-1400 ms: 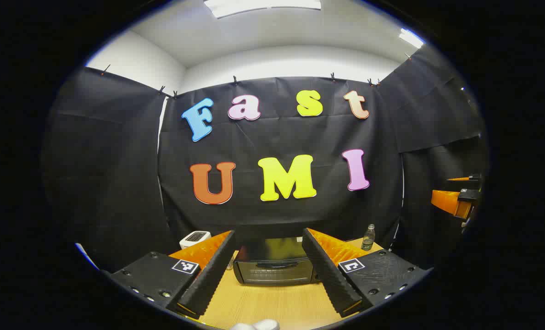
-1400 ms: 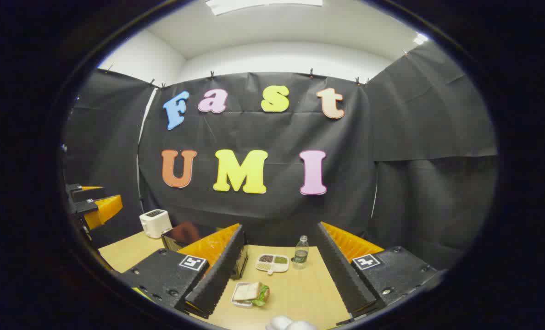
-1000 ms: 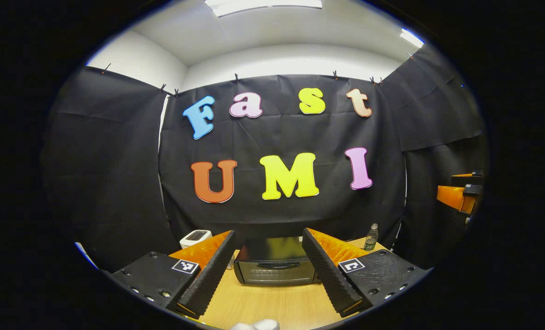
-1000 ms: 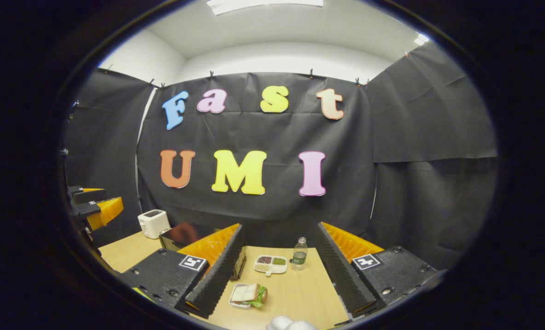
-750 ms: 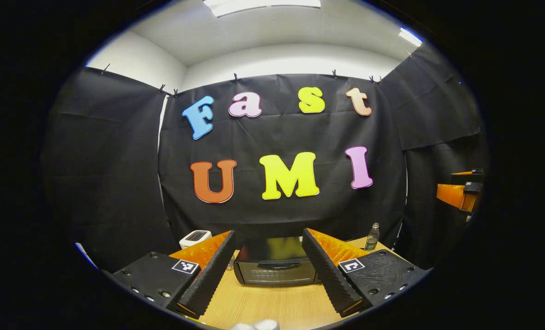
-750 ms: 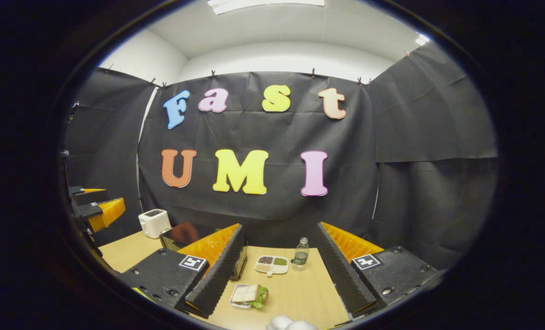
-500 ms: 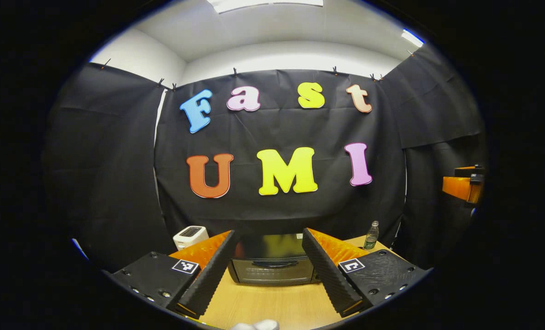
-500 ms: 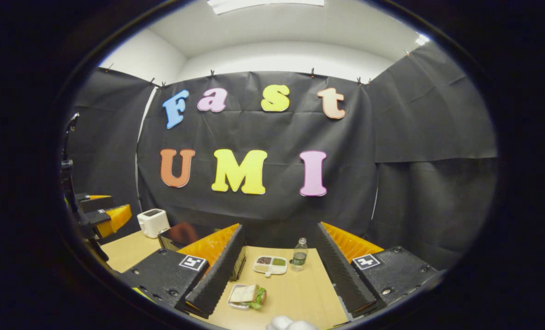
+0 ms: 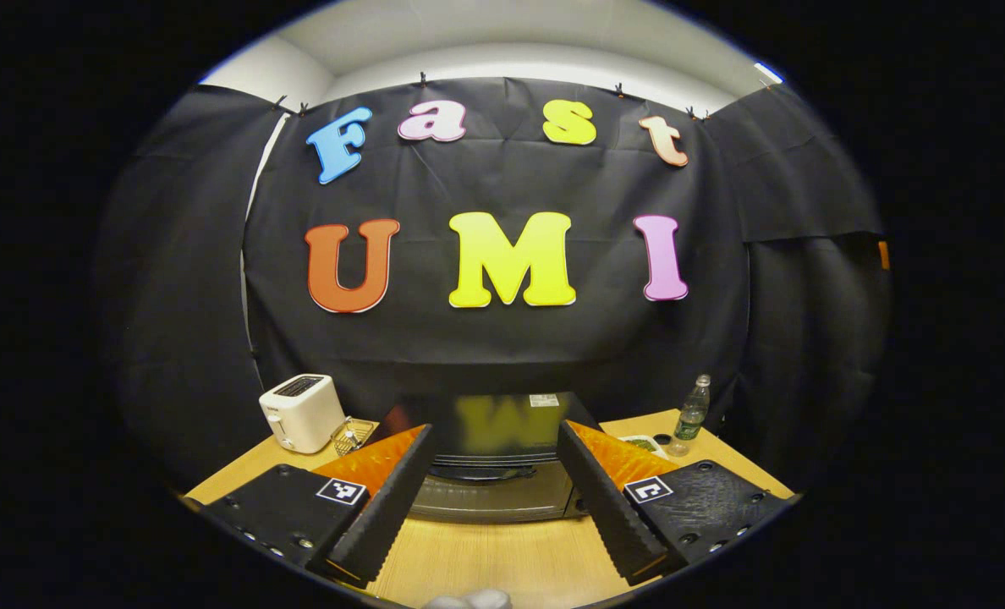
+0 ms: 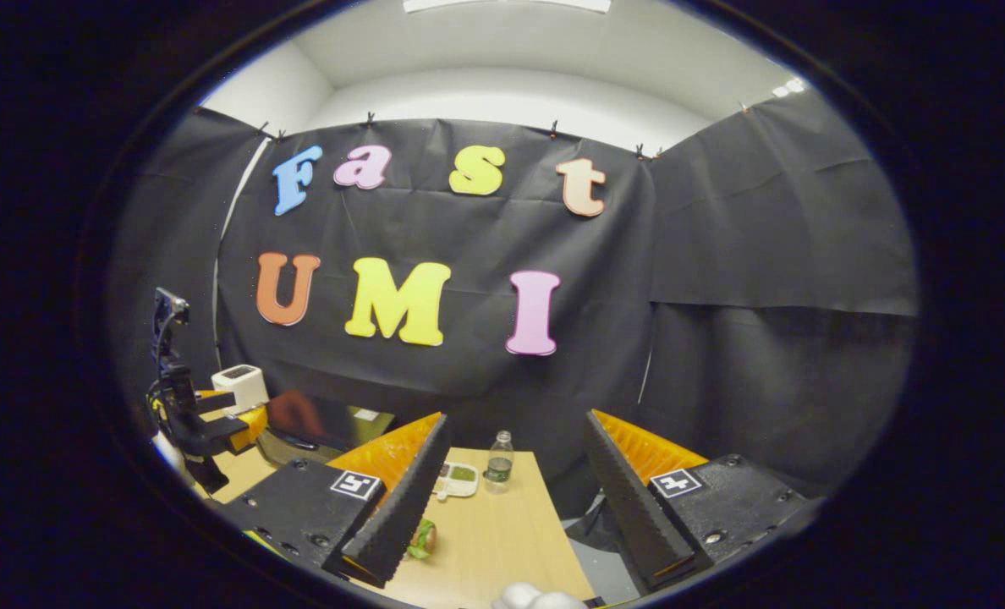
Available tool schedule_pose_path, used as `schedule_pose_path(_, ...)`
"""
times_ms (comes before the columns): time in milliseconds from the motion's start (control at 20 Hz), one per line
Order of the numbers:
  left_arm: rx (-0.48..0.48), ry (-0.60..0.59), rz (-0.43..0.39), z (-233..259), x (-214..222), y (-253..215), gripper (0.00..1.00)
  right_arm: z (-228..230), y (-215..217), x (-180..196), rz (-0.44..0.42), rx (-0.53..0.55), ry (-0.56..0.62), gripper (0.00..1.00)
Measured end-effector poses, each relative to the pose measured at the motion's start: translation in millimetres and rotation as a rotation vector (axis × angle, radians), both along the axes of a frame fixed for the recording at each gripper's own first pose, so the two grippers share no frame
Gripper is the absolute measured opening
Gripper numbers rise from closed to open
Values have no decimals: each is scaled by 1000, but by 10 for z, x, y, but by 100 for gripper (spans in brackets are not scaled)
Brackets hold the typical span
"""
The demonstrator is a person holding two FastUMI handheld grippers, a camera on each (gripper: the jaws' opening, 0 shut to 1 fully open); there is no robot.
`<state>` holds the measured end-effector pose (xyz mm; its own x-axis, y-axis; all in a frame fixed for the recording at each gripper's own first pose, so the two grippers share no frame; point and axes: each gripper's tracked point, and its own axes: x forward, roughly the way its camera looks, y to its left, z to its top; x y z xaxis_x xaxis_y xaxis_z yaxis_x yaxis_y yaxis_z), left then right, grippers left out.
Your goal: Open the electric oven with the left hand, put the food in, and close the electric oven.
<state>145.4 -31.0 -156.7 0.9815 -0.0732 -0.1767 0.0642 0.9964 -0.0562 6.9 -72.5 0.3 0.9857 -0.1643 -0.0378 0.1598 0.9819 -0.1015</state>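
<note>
— Left gripper (image 9: 492, 499): how does it stand?

— Spread wide, nothing between its fingers. It hangs over the wooden table (image 9: 502, 558), and the electric oven (image 9: 490, 461) sits straight ahead, framed in the gap between the two fingers, near but not touched.

— Is the oven door open?

— No, it looks closed; the dark handle runs across the top of the door, and the glossy top panel mirrors the wall.

— And the food?

— In the right gripper view, a sandwich (image 10: 422, 538) with green leaf lies on the table just beside that gripper's left finger, which covers most of it. I cannot tell whether it sits on a plate.

— The right gripper (image 10: 511, 507) itself?

— Also open wide, gripping nothing, held above the table near its right edge.

— What else lies ahead of it?

— A divided snack tray (image 10: 456, 478) beyond the sandwich, and a small water bottle (image 10: 498, 461) standing upright just right of the tray. Far to its left, the oven's dark body shows by the wall — with the other gripper in front of it.

— Anything around the left gripper?

— A white toaster (image 9: 302, 412) ahead and to its left, a small wire rack (image 9: 352, 436) beside that, between toaster and oven. The bottle stands ahead to its right, past the oven.
</note>
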Motion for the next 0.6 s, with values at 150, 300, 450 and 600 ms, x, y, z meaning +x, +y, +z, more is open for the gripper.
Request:
schedule_pose_path(150,8,55,9,-373,344,63,95,-2,-112,-58,-48,-23,11,100)
schedule_pose_path(300,5,122,-3,-715,613,52,95,-94,-133,-44,-74,-8,39,91)
schedule_pose_path(450,10,177,-14,-947,762,51,95,-196,-110,-10,-81,7,72,91)
schedule_pose_path(600,22,187,-8,-1031,822,92,99,-200,-58,16,-74,6,79,100)
